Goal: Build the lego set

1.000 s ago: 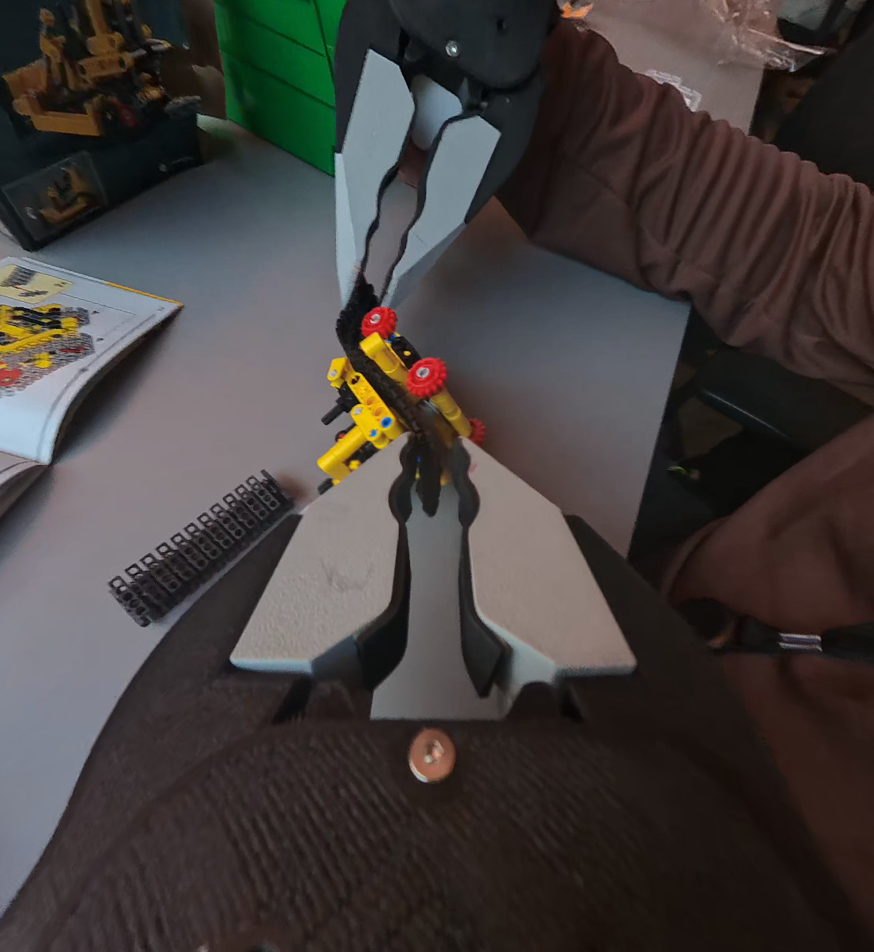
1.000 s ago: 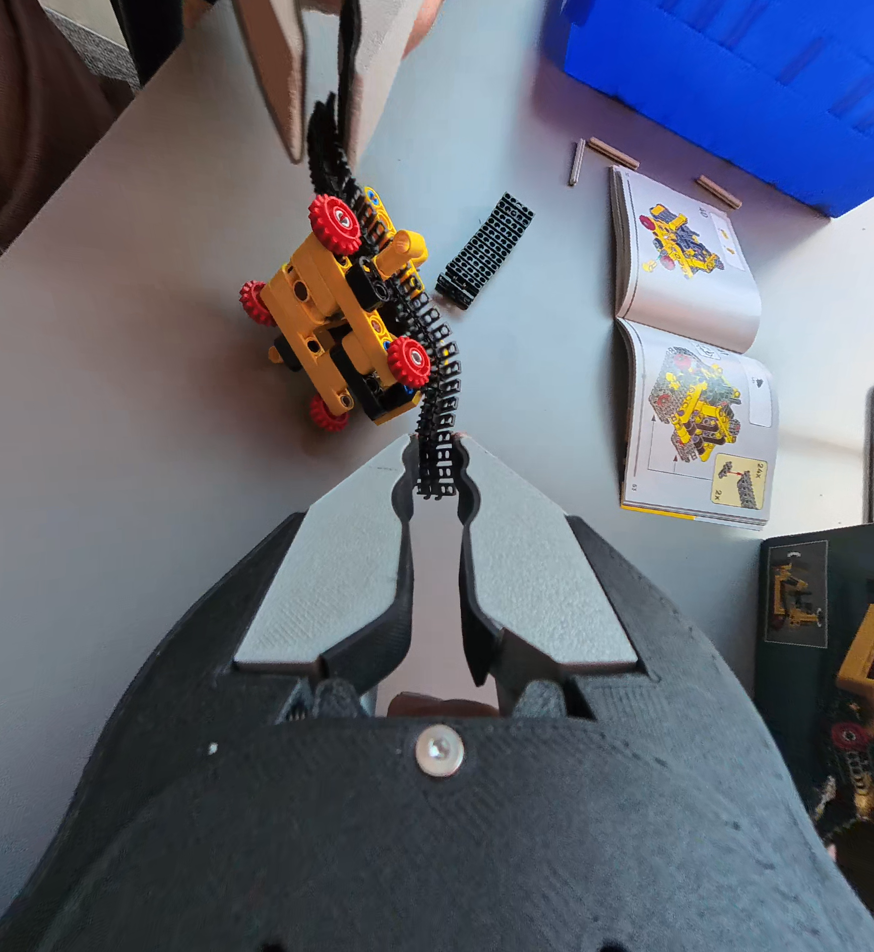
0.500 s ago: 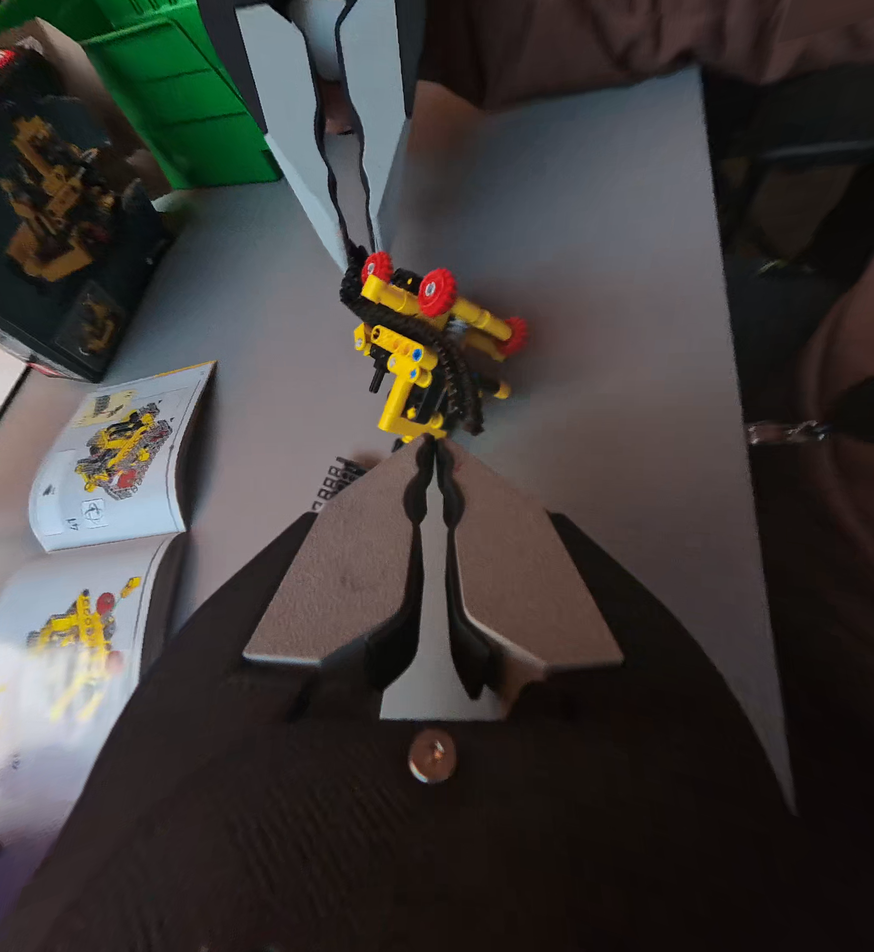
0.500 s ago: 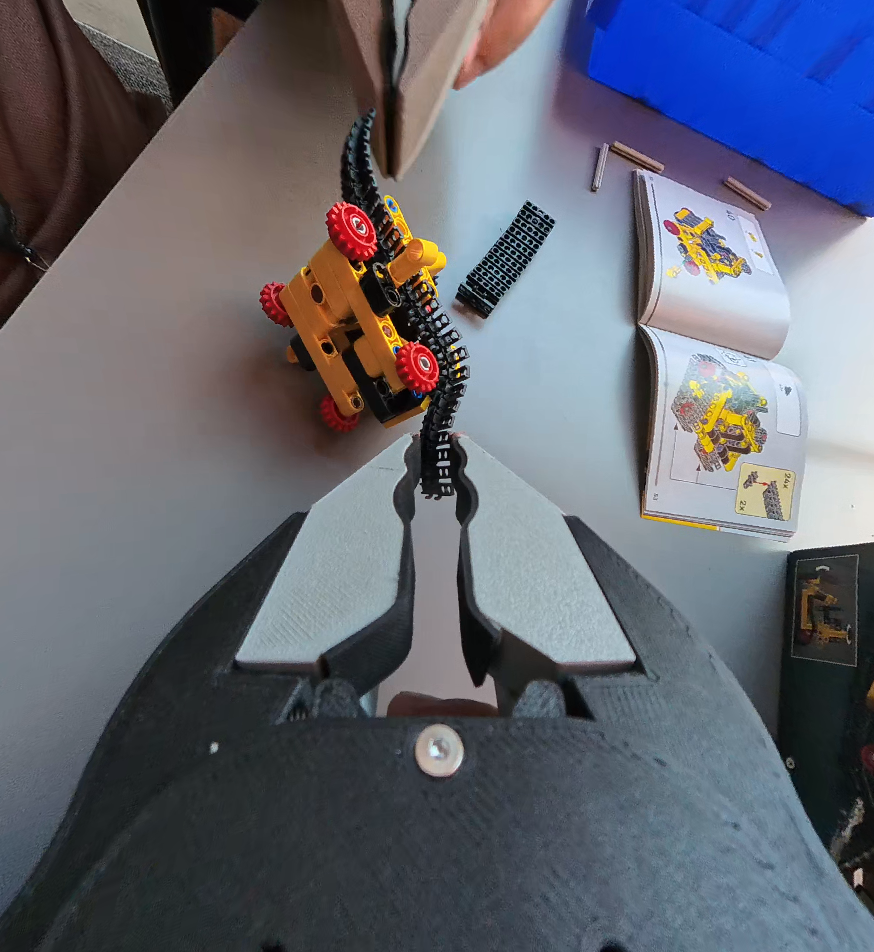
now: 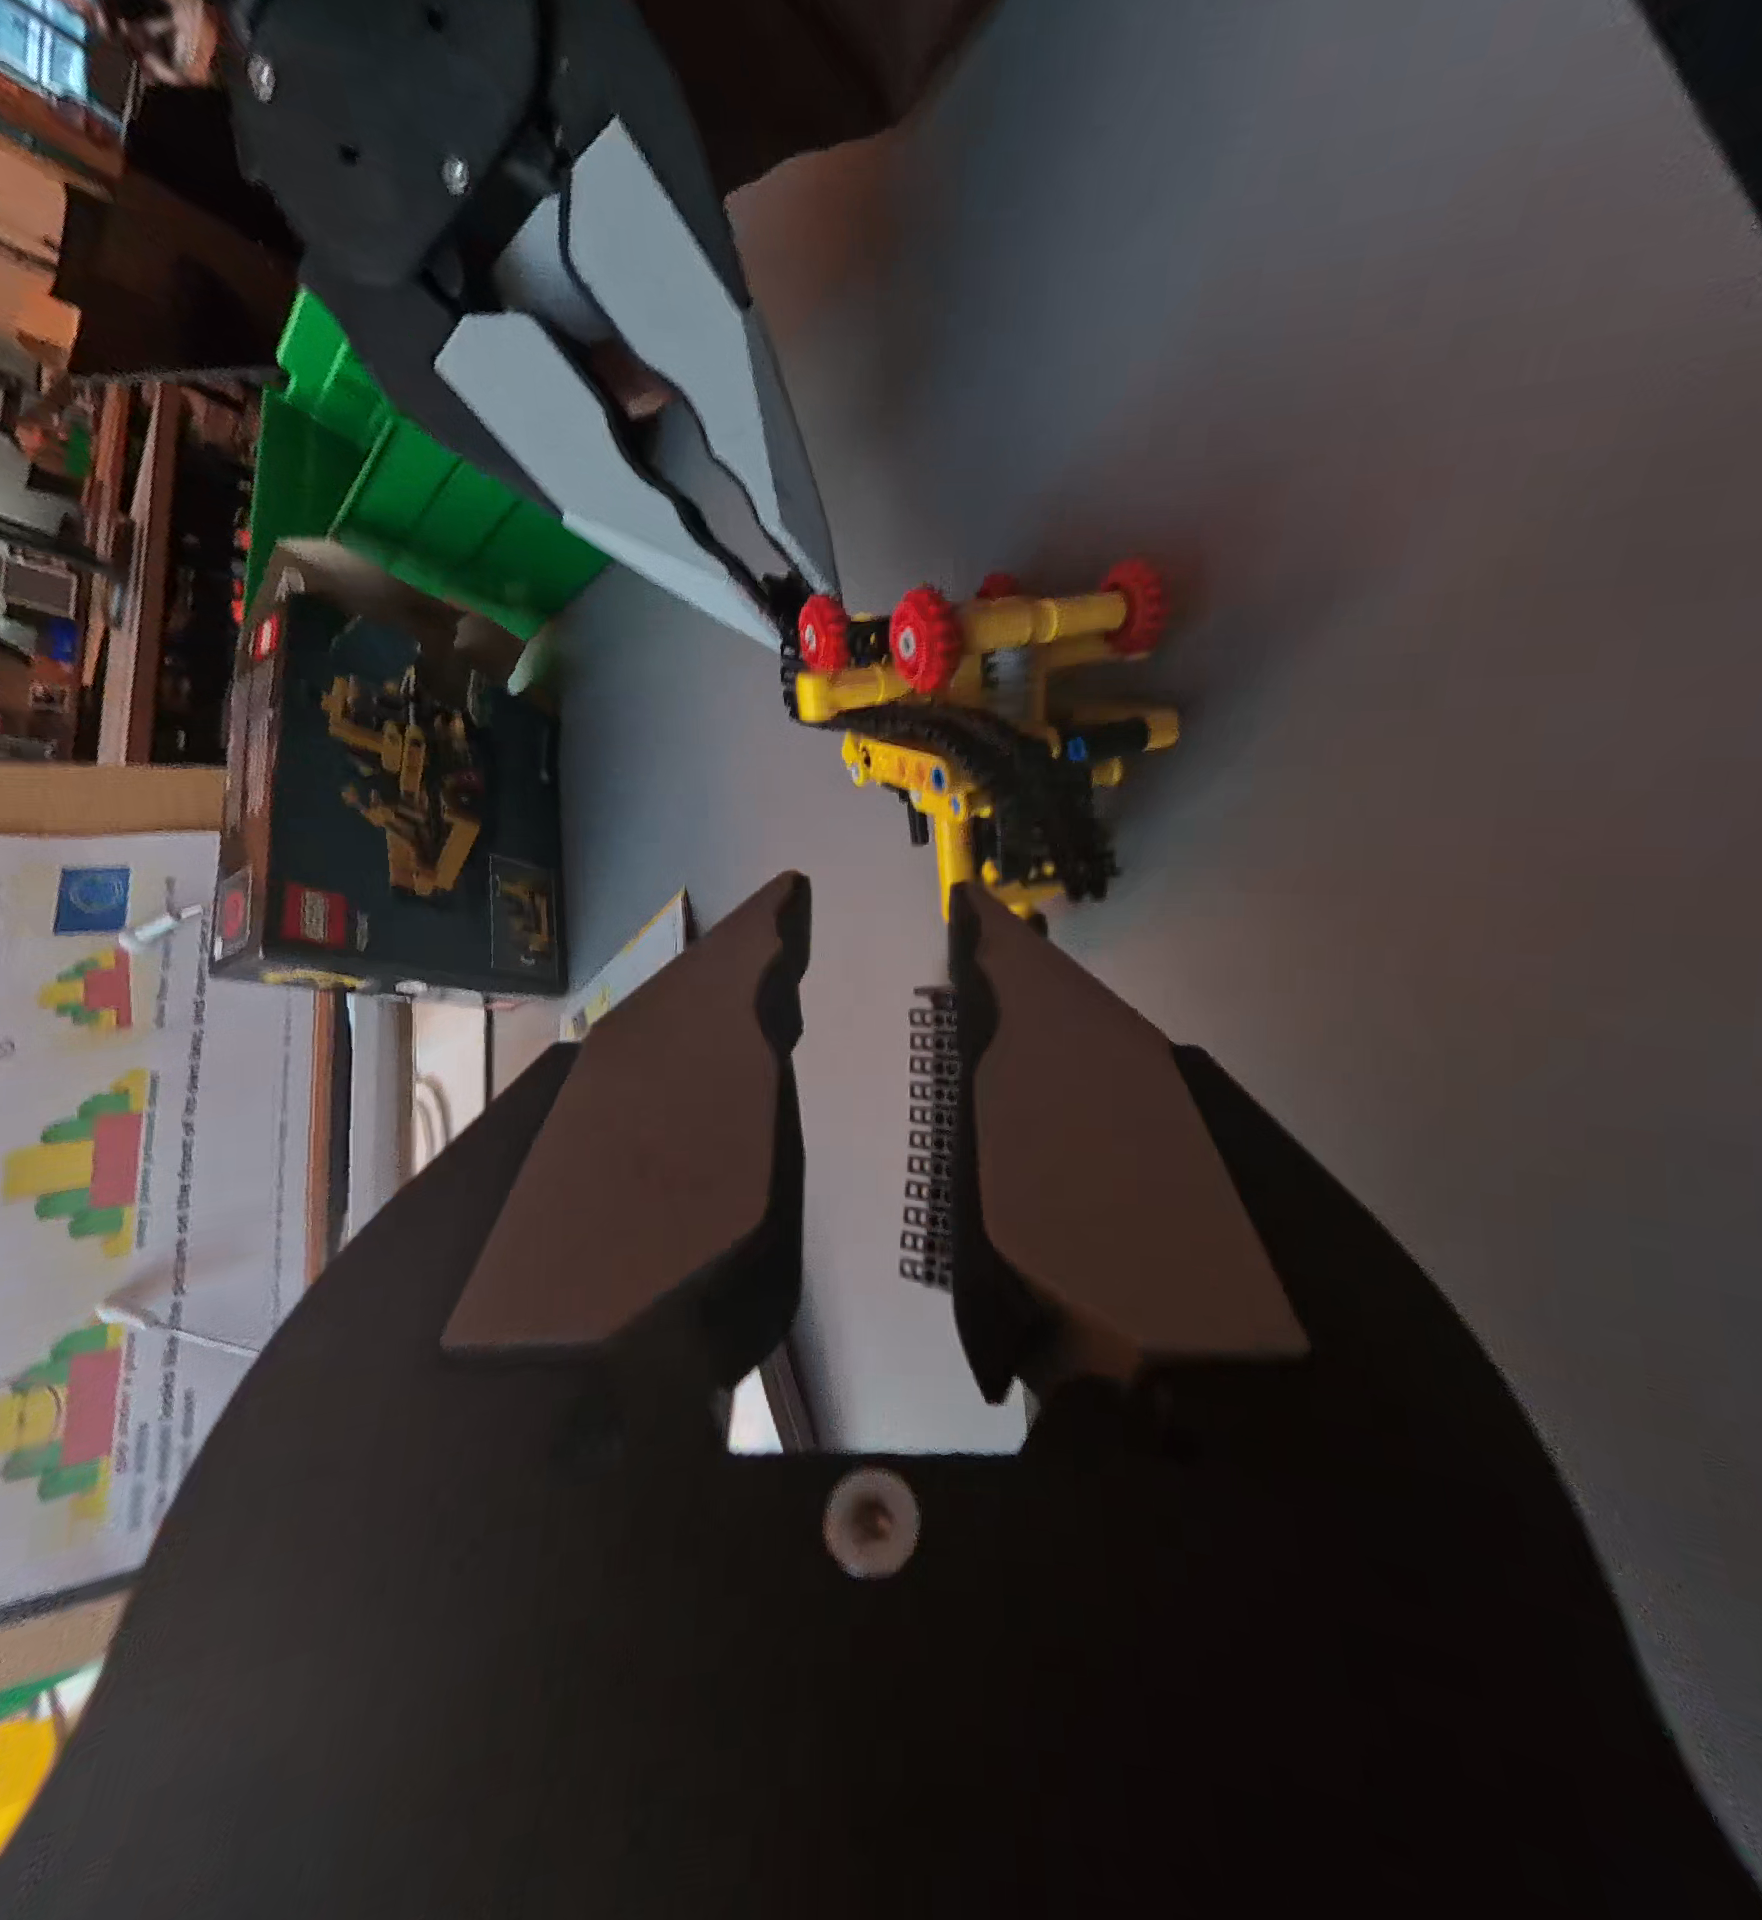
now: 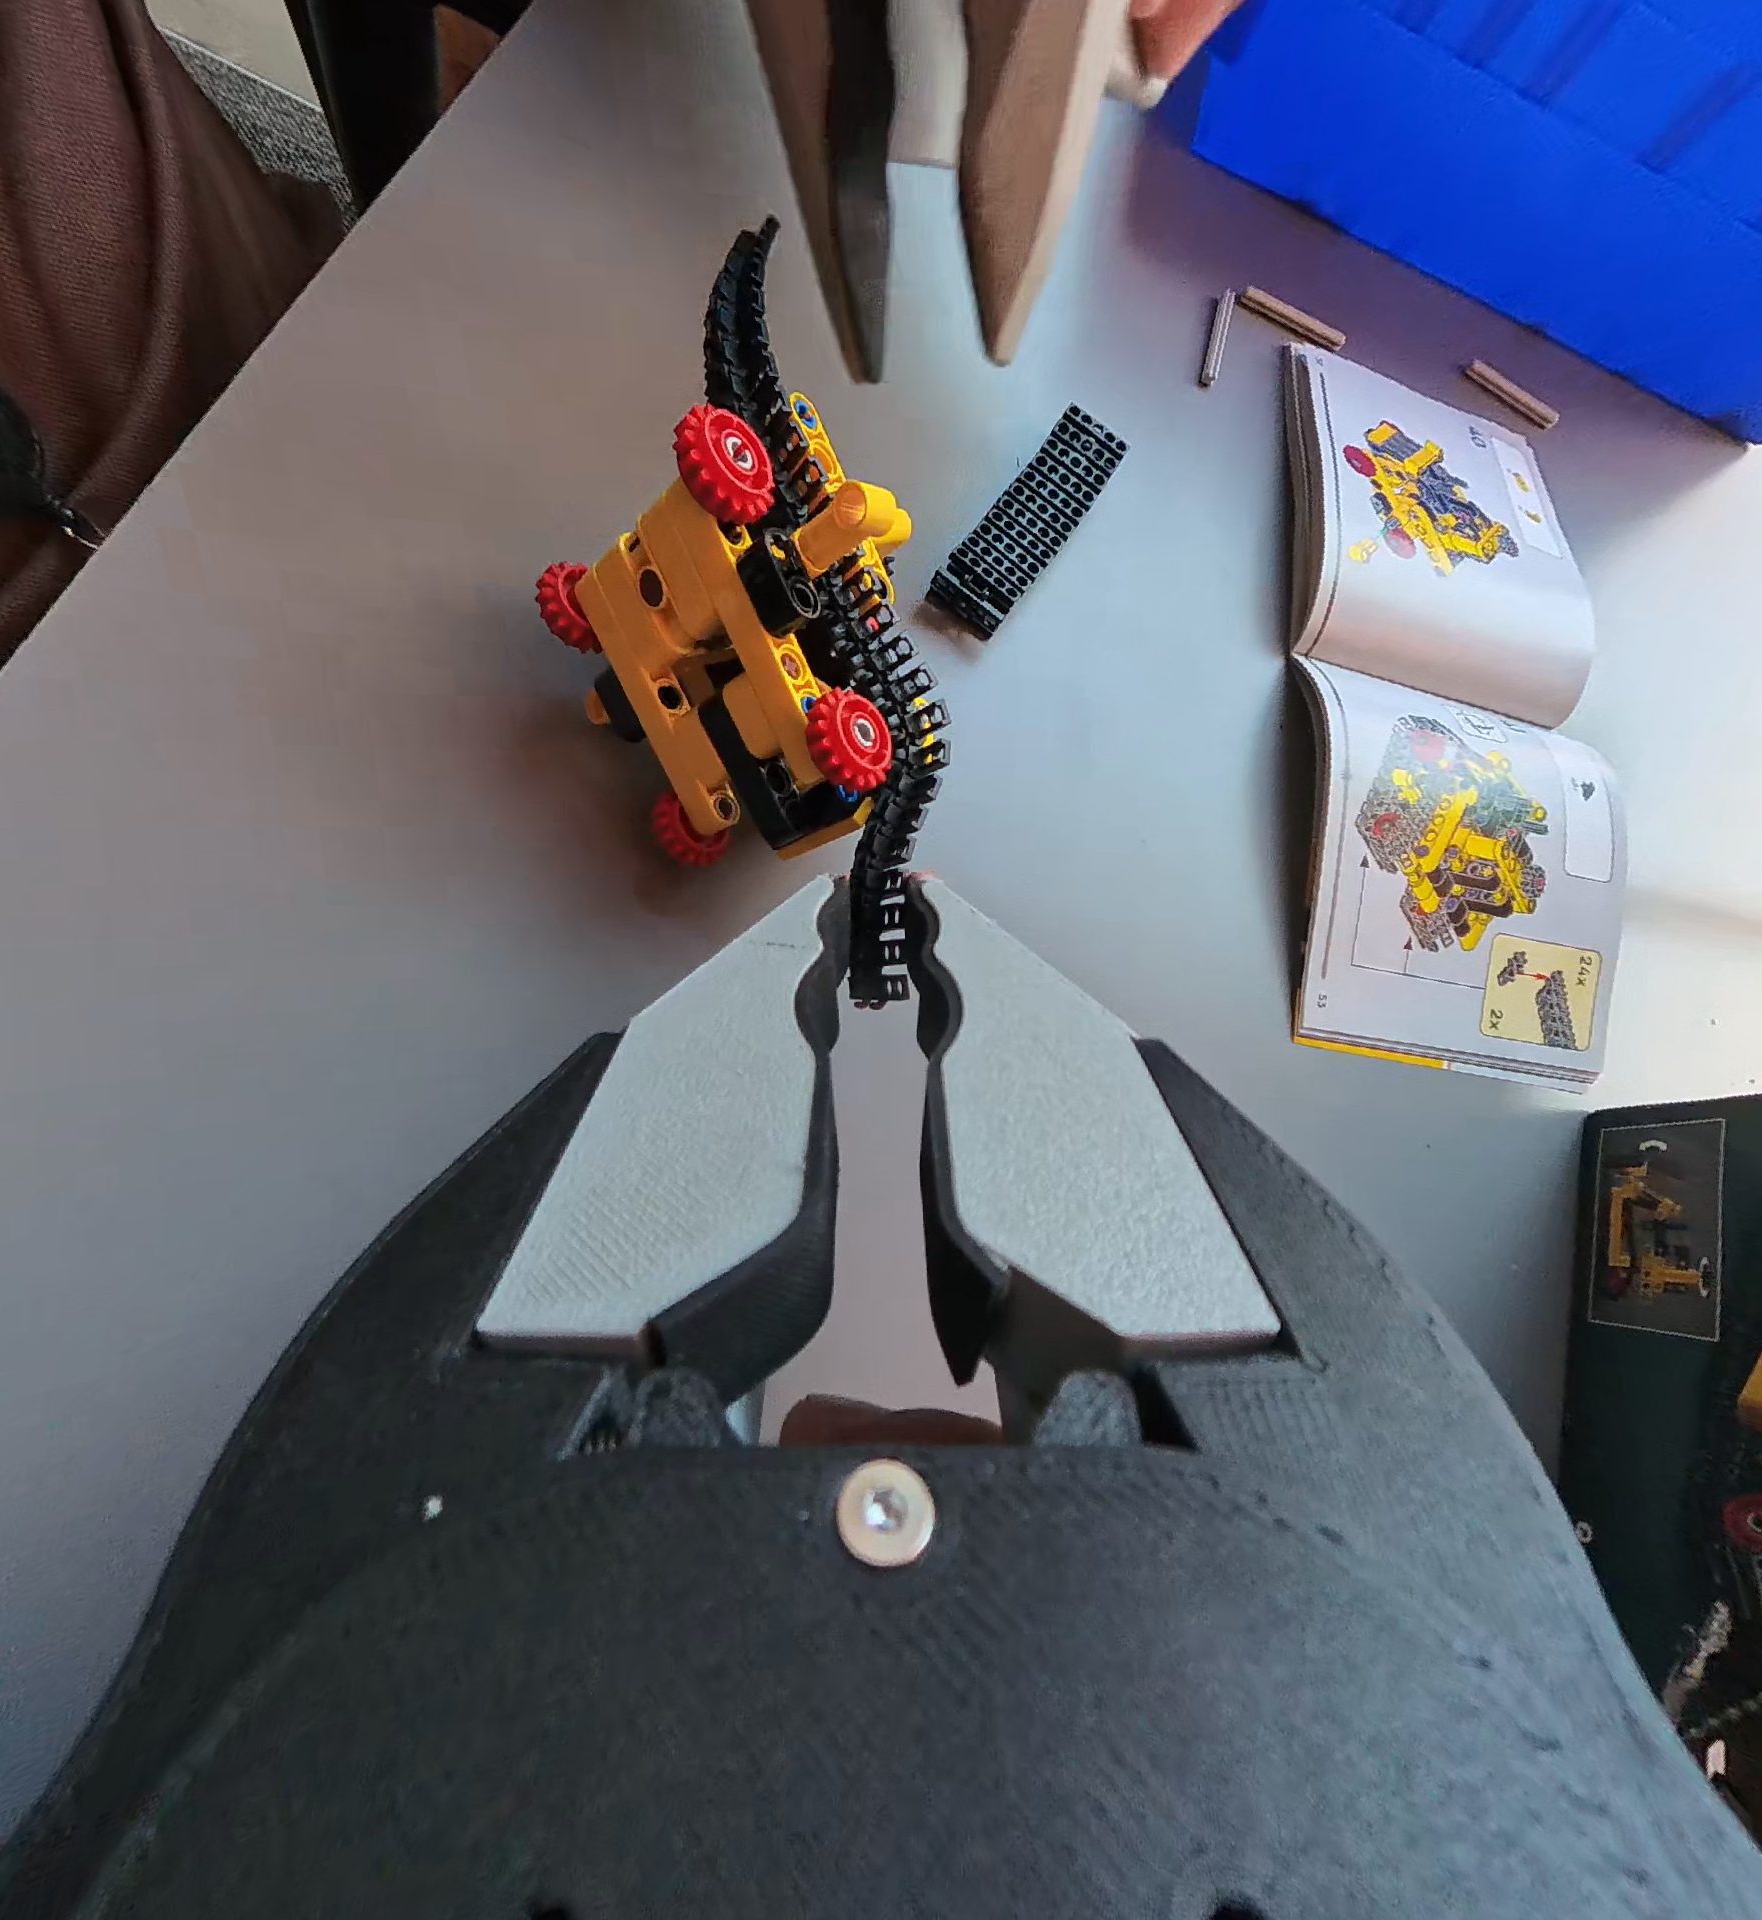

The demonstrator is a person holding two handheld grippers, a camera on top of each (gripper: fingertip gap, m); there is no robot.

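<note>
Gripping one end of the black track chain (image 6: 882,821) in our right gripper (image 6: 879,940), we keep it draped along the side of the yellow chassis (image 6: 721,634), past its red sprocket wheels (image 6: 723,449). The chassis stands on the grey bench (image 6: 285,935), near the edge where a brown sleeve (image 6: 77,260) shows. Our left gripper (image 5: 877,914) is spread apart and holds nothing; the chain's far end (image 6: 747,281) curls free just beside it. We judge the chain light and floppy, its links prone to popping apart, so it is best pinched across its flat width near the tip. The chassis looks rigid but easily tipped. A second track strip (image 6: 1028,520) lies beside it, the open instruction booklet (image 6: 1459,727) farther along.
</note>
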